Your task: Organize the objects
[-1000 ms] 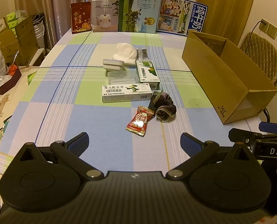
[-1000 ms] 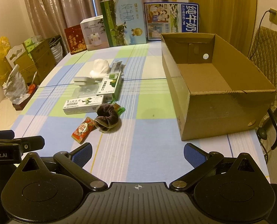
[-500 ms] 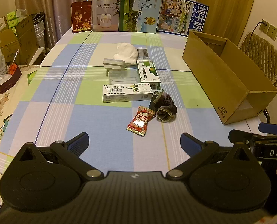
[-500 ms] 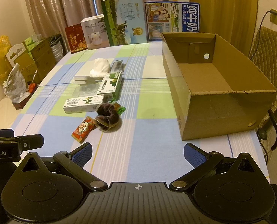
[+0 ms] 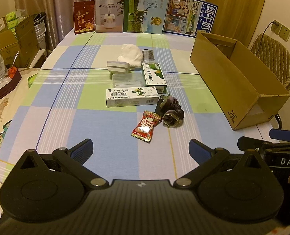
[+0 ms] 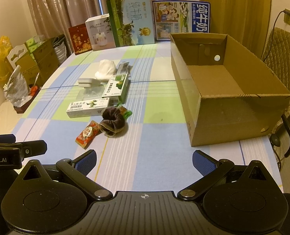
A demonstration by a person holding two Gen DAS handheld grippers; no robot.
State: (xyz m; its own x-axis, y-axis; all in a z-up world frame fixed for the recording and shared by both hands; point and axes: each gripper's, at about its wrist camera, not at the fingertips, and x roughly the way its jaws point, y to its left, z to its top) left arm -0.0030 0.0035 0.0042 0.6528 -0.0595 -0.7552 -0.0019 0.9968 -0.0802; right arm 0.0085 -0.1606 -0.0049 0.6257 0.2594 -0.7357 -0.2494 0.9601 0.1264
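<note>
Little has changed in the past second: the left gripper and right gripper still hover spread and empty. The candy packet and scrunchie lie ahead of the jaws; the cardboard box is empty, so sorting seems unstarted.

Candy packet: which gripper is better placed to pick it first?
Left, probably. The candy packet lies almost straight ahead of the open left gripper; for the open right gripper it sits off to the left.
</note>
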